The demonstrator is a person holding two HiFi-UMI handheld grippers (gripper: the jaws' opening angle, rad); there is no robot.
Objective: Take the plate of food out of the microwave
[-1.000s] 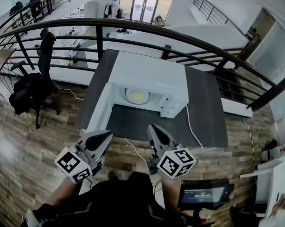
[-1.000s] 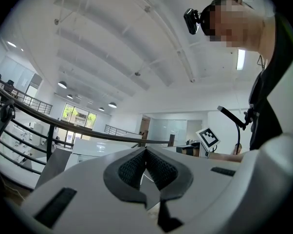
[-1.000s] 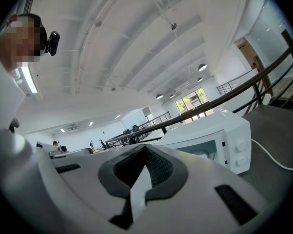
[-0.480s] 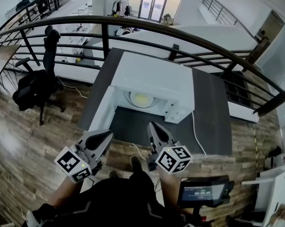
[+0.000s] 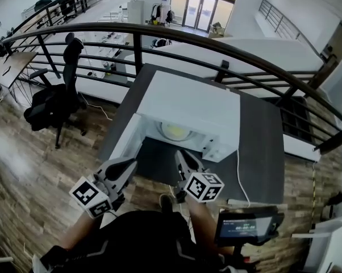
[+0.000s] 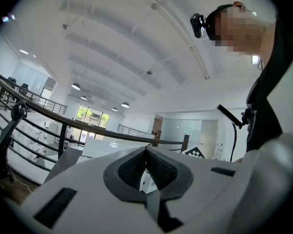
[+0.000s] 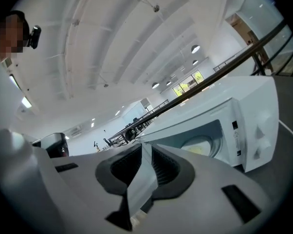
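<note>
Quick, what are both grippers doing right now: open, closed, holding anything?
Left gripper: fingers closed, empty.
Right gripper: fingers just opening, narrow gap, nothing between them.

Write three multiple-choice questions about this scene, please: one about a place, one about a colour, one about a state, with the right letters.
1. Where is the plate of food?
A. On top of the microwave
B. Inside the microwave
C. In front of the microwave

2. What colour is the microwave?
A. Black
B. White
C. Red

3. In what state is the microwave door?
A. Shut
B. Open
C. Taken off

Answers:
1. B, the plate shows inside the cavity.
2. B, its top and front are white.
3. B, the door stands swung out at the cavity's left.
</note>
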